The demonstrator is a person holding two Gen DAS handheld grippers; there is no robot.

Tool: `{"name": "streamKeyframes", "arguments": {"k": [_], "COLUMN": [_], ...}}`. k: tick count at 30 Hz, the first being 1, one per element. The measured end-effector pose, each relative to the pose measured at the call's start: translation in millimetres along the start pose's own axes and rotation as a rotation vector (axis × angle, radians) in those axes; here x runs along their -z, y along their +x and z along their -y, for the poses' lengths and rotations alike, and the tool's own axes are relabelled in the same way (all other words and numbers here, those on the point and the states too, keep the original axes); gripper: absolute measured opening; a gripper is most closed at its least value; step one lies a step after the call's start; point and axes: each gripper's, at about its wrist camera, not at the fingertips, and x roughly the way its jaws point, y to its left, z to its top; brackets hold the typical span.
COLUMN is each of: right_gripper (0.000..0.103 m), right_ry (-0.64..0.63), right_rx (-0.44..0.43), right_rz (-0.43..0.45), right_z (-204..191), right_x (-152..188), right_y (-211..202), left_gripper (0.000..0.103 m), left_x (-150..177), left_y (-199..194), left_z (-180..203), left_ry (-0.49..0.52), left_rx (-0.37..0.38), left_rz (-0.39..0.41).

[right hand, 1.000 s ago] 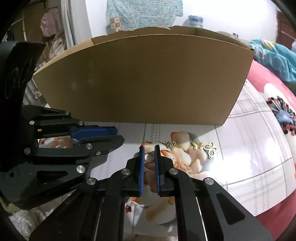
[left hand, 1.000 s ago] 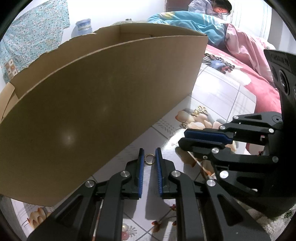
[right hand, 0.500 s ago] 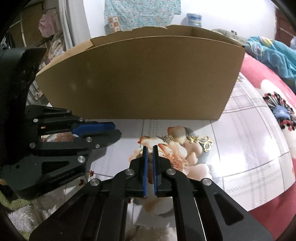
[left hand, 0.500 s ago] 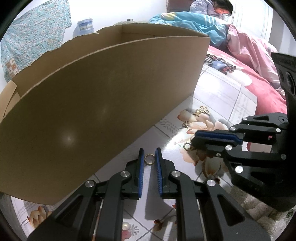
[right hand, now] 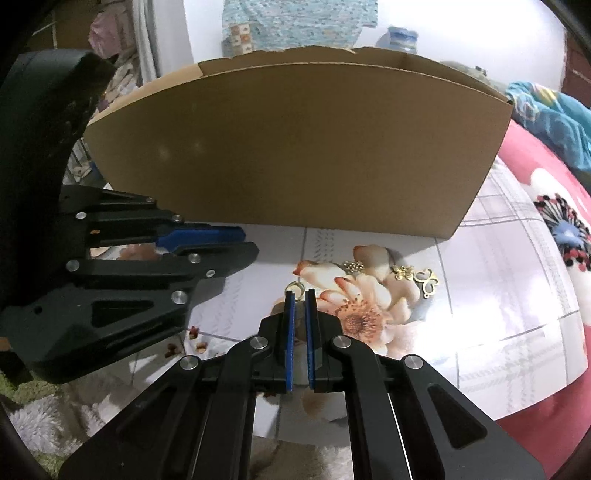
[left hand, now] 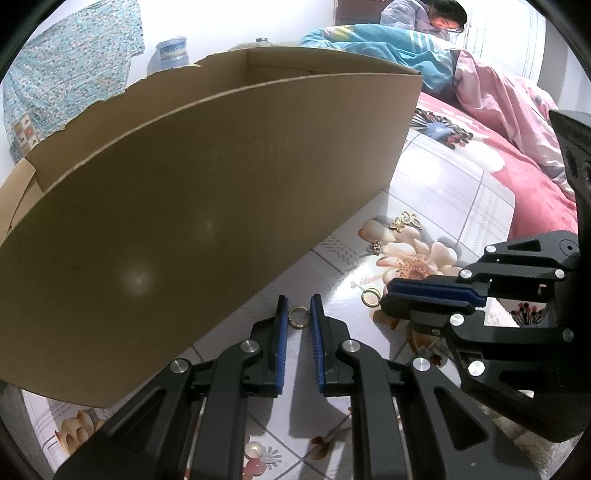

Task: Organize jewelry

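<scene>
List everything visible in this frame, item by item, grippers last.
Ring: 1, gold, between the left gripper's fingertips.
Second ring: 1, gold, at the right gripper's tips.
Ornate gold pieces: about 3, on the flower print.
Cardboard box: 1, brown, open-topped, behind the jewelry.
Floral cloth: 1, white with flowers, under everything.
Person: 1, far back, on bedding.
Left gripper: black, blue pads, around the ring.
Right gripper: black, blue pads, narrowly parted.
</scene>
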Motion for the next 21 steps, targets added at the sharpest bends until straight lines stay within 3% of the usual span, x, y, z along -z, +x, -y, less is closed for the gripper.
{"name": "streamKeyframes", "arguments": {"k": [9,17,21], "right_gripper": [0.006,0.007,0.018], "right_ry": [-0.067,-0.129,-0.165], "right_rx": [0.033,-0.055,-0.080], "right_rz": [-0.004,-0.018,-0.016], "right_z": [-3.4,-9.0,-3.2], "right_x": [1.5,-7.6,-9.7], "right_y": [0.6,1.6,1.5], "left_gripper": [0.011,0.011,0.012], "left_x": [0.7,0.9,0.9], "left_y": [0.0,-0.4,-0.7], "left_z": [-1.0,-1.6,-1.4], "left_ry": [-0.005,-0.005,-0.005], "left_rx": [-0.002,-0.003,-0.003], "left_rz": [0.001,0.002,0.002]}}
